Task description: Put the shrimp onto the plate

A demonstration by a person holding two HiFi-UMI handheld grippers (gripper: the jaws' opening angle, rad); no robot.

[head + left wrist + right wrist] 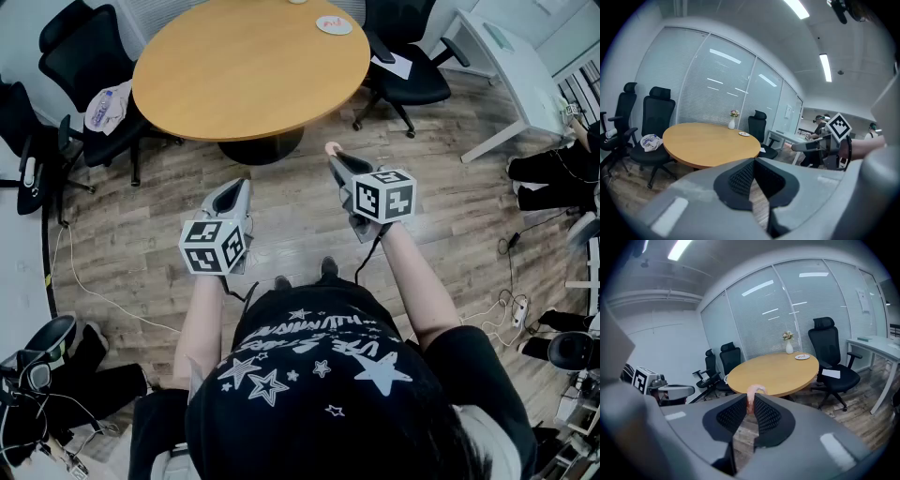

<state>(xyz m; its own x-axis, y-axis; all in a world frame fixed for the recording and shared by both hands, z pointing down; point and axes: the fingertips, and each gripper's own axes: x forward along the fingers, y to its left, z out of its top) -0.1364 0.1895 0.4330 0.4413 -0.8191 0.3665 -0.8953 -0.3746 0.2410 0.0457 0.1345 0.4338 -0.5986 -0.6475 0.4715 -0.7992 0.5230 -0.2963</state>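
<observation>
A pink shrimp (753, 397) is pinched between the tips of my right gripper (751, 405), which is shut on it; in the head view the shrimp (332, 148) pokes out beyond the right gripper (339, 165). The white plate (335, 25) lies at the far side of the round wooden table (244, 75), small in the right gripper view as a plate (802, 356) next to a vase. My left gripper (231, 195) is held beside the right one, over the floor short of the table. Its jaws (752, 168) are closed together with nothing between them.
Black office chairs (80, 56) ring the table; one chair (403, 66) on the right carries a sheet of paper. A bag (105, 105) lies on the left chair. A white desk (511, 66) stands at the right, cables run on the floor (84, 281), and another person (553, 169) sits far right.
</observation>
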